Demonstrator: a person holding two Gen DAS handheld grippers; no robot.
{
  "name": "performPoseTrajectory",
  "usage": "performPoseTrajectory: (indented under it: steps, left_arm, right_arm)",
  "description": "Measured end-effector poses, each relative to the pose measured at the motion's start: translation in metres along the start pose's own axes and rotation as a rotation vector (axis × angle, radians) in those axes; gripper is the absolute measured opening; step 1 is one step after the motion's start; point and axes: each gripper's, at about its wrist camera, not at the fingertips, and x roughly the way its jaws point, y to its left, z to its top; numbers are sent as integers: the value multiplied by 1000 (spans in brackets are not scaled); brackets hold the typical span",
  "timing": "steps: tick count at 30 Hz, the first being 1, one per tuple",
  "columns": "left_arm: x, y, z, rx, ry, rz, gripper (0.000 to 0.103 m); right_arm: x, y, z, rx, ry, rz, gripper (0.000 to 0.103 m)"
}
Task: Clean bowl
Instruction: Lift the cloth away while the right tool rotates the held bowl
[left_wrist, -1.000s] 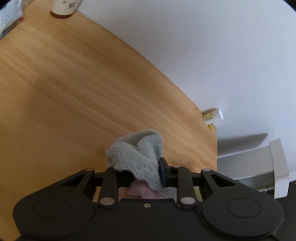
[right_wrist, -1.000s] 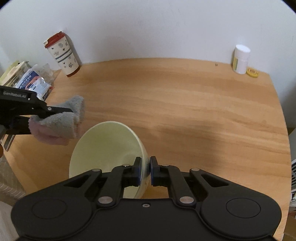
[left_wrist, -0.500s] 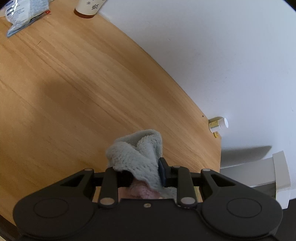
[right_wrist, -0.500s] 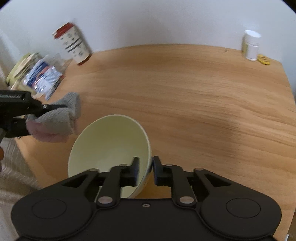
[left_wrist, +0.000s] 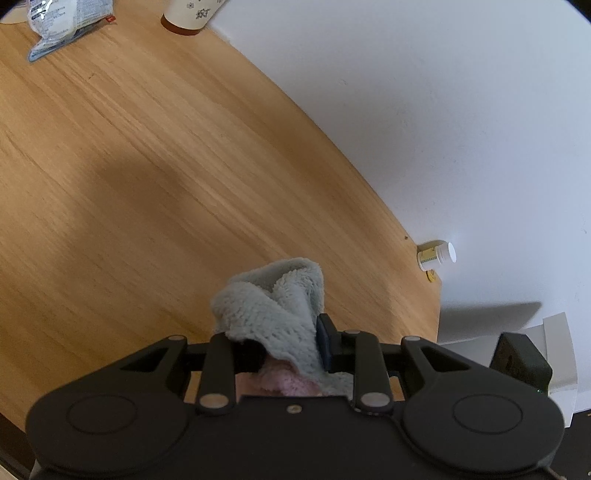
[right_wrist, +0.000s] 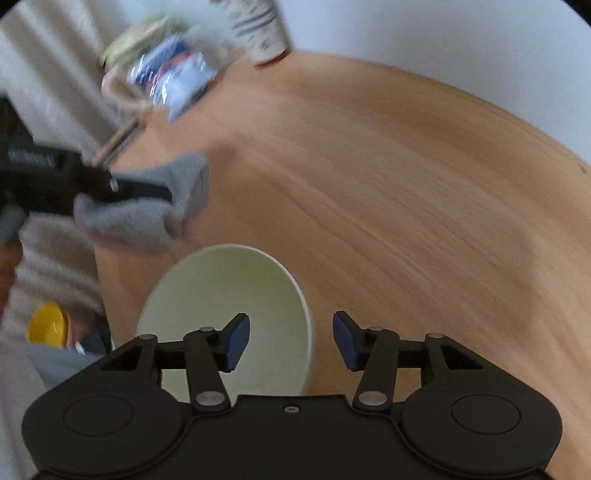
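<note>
A pale cream bowl sits at the near left edge of the wooden table in the right wrist view. My right gripper is open; its jaws stand apart on either side of the bowl's right rim without touching it. My left gripper is shut on a grey and pink cloth held above the table. The cloth also shows in the right wrist view, up and left of the bowl. The bowl is out of the left wrist view.
A patterned paper cup, a plastic packet and a jar stand at the far left of the table. A white pill bottle stands by the wall. A yellow object lies below the table edge.
My right gripper has opened and let go of the bowl's rim. The right view has swung left and blurred. My left gripper has drawn back a little with the cloth.
</note>
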Motion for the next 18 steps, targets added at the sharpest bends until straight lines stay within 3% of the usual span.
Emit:
performPoseTrajectory:
  steps: [7, 9, 11, 18]
  left_arm:
    - [3, 2, -2, -28, -5, 24, 25]
    - [3, 4, -2, -32, -5, 31, 25]
    - [3, 5, -2, -43, -7, 32, 25]
    - [6, 2, 1, -40, -9, 31, 25]
  right_arm:
    - [17, -4, 17, -67, 75, 66, 52]
    - [22, -2, 19, -98, 112, 71, 35]
    - [22, -4, 19, -116, 129, 73, 29]
    - [22, -14, 23, -96, 180, 115, 22]
